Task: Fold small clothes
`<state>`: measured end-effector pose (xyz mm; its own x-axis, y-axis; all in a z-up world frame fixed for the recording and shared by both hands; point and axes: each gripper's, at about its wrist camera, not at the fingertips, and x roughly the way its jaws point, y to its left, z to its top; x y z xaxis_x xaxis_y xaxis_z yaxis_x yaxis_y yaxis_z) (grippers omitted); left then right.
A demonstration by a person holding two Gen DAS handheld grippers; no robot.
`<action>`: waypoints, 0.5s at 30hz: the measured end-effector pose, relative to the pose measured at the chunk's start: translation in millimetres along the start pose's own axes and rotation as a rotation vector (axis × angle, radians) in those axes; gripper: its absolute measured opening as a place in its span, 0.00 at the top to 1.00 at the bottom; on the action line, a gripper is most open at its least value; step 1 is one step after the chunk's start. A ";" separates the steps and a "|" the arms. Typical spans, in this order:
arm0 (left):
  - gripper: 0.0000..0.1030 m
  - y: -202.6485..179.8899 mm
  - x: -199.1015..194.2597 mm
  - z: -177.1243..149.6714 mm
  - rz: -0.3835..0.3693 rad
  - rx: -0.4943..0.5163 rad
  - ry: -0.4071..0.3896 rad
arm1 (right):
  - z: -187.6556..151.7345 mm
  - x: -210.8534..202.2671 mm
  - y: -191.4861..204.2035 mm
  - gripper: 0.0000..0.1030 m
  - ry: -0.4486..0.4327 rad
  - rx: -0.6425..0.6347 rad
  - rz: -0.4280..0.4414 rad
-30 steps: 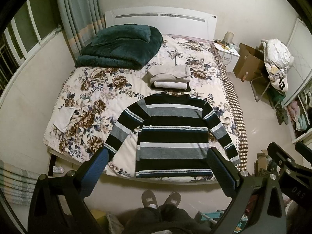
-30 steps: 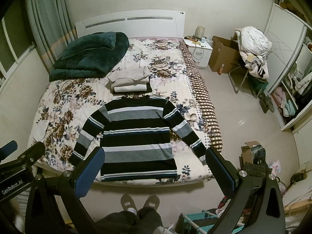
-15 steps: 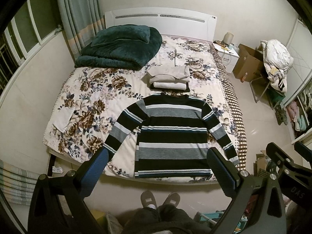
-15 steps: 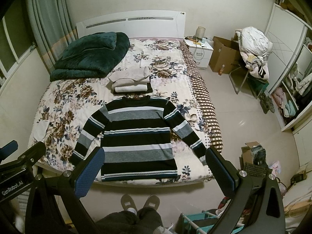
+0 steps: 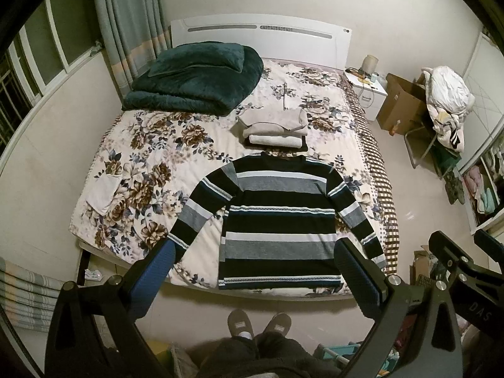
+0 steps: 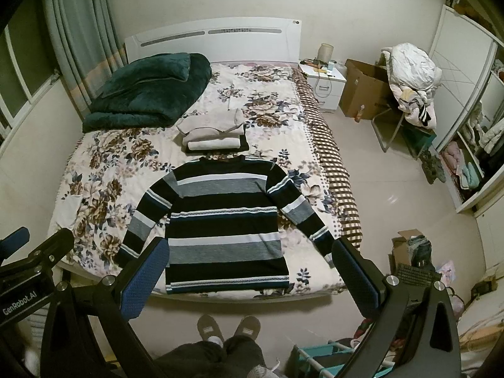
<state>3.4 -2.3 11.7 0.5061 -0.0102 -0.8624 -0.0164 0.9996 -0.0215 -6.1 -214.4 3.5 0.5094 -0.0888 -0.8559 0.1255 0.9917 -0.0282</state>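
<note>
A black, grey and white striped sweater (image 5: 280, 220) lies flat, face up, sleeves spread, at the near end of the floral bed (image 5: 151, 170); it also shows in the right wrist view (image 6: 225, 220). My left gripper (image 5: 255, 278) is open and empty, held high above the bed's foot. My right gripper (image 6: 249, 278) is open and empty too, at the same height. A stack of folded beige and dark clothes (image 5: 275, 129) sits just beyond the sweater's collar, also in the right wrist view (image 6: 214, 134).
A dark green folded quilt (image 5: 195, 78) lies at the bed's head, left. A small white cloth (image 5: 102, 190) lies on the left edge. A nightstand (image 6: 324, 83), cardboard box (image 6: 365, 91) and clothes-laden chair (image 6: 409, 94) stand to the right. My slippered feet (image 5: 258, 324) stand at the bed's foot.
Both views have shifted very slightly; the sweater and both grippers stay as they were.
</note>
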 end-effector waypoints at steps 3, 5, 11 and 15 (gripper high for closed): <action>0.00 -0.1 -0.3 -0.3 -0.001 -0.002 -0.001 | 0.4 -0.6 -0.2 0.00 -0.001 0.000 -0.001; 0.00 0.2 0.3 -1.3 0.000 -0.003 -0.003 | 0.5 -0.7 -0.2 0.00 -0.002 0.001 -0.001; 0.00 0.3 0.2 -1.5 -0.002 -0.003 -0.004 | 0.6 -1.6 0.1 0.00 -0.002 0.000 0.000; 0.00 -0.6 -0.2 -0.4 -0.001 -0.003 -0.007 | 0.5 -2.1 0.6 0.00 -0.003 0.001 0.001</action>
<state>3.0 -2.9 11.6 0.5118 -0.0110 -0.8590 -0.0181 0.9996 -0.0237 -6.7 -213.6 5.6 0.5121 -0.0885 -0.8544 0.1262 0.9916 -0.0271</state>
